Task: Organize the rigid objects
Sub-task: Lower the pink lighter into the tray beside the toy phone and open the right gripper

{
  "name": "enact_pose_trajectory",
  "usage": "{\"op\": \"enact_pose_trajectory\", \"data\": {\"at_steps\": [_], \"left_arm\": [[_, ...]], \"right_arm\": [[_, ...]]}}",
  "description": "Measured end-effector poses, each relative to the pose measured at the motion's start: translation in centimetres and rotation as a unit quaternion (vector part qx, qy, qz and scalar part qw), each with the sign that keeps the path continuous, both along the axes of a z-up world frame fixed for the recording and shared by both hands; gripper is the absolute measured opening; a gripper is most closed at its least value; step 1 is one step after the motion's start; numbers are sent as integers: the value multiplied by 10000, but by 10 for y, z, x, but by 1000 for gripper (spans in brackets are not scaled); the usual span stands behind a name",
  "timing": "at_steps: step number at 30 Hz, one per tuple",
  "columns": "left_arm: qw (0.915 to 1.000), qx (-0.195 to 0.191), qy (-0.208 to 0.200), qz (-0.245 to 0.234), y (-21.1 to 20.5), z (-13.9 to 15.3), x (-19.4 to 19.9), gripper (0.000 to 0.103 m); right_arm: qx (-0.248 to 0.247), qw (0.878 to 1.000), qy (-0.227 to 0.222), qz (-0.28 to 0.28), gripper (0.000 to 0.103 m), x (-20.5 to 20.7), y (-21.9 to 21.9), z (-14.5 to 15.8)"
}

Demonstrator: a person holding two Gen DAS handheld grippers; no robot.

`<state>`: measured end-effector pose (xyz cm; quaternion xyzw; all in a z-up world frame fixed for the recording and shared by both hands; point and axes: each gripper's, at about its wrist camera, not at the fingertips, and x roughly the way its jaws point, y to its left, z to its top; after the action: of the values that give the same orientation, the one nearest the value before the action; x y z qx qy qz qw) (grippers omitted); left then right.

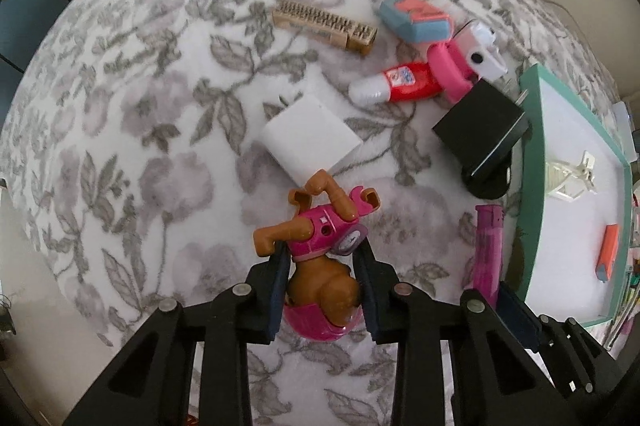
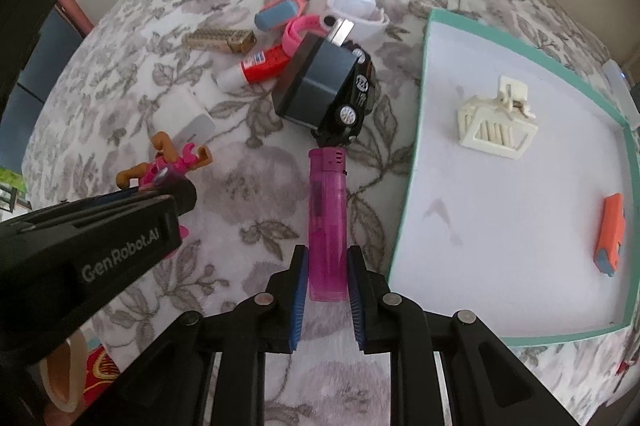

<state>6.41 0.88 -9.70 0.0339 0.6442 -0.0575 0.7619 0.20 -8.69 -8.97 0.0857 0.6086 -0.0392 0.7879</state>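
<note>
Beside the teal tray (image 2: 416, 129), on the flowered blanket (image 1: 132, 113), the right gripper (image 2: 326, 290) has its two blue-padded fingers narrowed around the lower end of a pink lighter (image 2: 326, 222), whose body lies flat on the blanket and points away from the camera. The pads sit just at the lighter's sides; whether they press it cannot be told for certain, though the gap looks closed on it. The lighter's top end touches a black toy car (image 2: 352, 105), which lies with a black block (image 2: 316, 85) left of the tray's long edge.

Further from the tray, the left gripper (image 1: 322, 262) clamps a brown and pink toy dog (image 1: 320, 238) between its fingers, the dog's legs sticking up and its pink helmet toward the camera. A white block (image 1: 312, 137) rests just beyond the dog.

Beyond the black block, away from the tray's near corner, lie a red and white tube (image 1: 396, 81), a pink and white toy (image 1: 464, 61), a blue and coral case (image 1: 412, 17) and a wooden brush (image 1: 324, 25).

Inside the tray, a cream hair clip (image 2: 496, 121) sits near the far wall and an orange and blue piece (image 2: 610, 230) lies by the right wall, well apart from each other.
</note>
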Motion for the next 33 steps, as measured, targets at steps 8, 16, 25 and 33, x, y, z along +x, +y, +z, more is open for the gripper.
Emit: {"op": "enact_pose_trajectory", "data": {"at_steps": [8,16,25,33], "left_arm": [[9986,-77,-509,134,7,37,-3,33],[9927,-168,-1190,55,-12,89,-10,33],[9884,-244,-1426,-453,-70,121,-18,33],[9888,-286,-1219,-808,-124,106,-30,34]], "right_arm": [[164,9993,-332,-96,20,-1,-8,25],[234,9948,-873,-479,20,-9,-32,61],[-47,9863,-1097,-1233,20,-20,-78,82],[-375,9762,-757,-1998,20,-38,-132,73]]}}
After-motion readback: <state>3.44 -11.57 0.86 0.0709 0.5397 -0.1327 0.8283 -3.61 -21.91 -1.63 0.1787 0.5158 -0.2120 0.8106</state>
